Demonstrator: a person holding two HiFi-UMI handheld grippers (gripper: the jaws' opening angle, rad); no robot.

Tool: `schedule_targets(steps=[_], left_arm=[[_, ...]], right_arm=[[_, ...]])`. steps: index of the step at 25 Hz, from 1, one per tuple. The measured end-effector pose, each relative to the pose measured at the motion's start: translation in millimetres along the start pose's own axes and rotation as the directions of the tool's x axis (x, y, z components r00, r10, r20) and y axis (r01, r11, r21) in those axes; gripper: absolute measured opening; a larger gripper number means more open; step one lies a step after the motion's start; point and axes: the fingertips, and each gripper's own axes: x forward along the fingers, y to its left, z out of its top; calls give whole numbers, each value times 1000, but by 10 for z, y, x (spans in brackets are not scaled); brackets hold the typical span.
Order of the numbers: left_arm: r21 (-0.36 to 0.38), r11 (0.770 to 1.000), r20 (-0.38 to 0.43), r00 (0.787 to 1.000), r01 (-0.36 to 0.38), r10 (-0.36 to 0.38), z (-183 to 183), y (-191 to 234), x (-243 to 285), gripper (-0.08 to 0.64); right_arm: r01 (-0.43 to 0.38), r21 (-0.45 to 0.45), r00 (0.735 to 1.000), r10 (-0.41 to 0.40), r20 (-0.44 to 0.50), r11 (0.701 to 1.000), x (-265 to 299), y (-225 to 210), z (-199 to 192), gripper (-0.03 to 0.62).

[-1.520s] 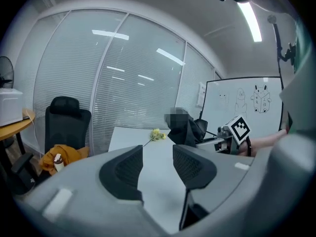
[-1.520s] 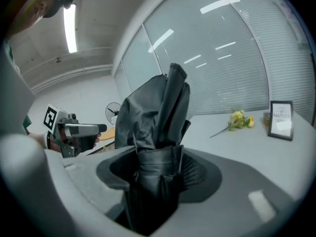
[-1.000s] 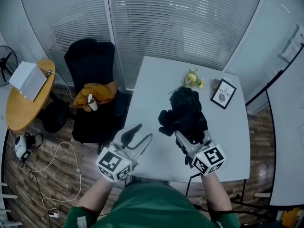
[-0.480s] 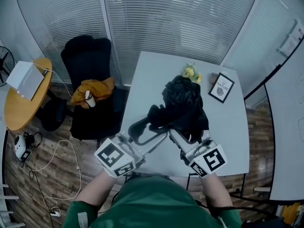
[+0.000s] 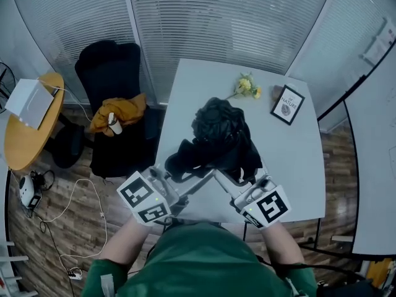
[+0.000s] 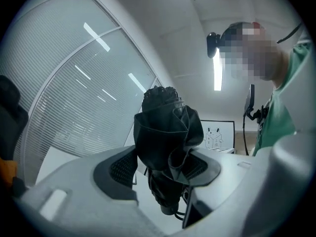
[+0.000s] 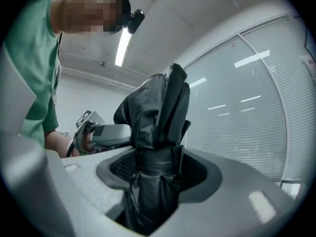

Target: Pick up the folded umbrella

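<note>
Black folded fabric umbrella point(image 5: 216, 129): probably light, floppy cloth over a stiff core. Right gripper point(image 7: 153, 167) clamps the strapped waist between its fingers, the best hold. Left gripper point(image 6: 165, 167) gapes around the umbrella, seemingly loose.

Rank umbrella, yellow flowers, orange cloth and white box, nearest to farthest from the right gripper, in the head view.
1. Umbrella, in the right gripper's jaws.
2. Yellow flowers, straight ahead.
3. Orange cloth, on the chair, left.
4. White box, far left.
</note>
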Motion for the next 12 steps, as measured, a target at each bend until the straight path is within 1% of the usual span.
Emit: schedule_targets(steps=[3,12], left_arm=[[-6,1000,2,1000,6,-6,-23,-2,15,258],[-15,1000,-6,1000,19,-20,-43,-2,38,253]], right_arm=[[0,-18,1000,0,-5,1000,-3,4,-25,250],[-4,-27,1000,3,-16,1000,-9,10,-47,250]])
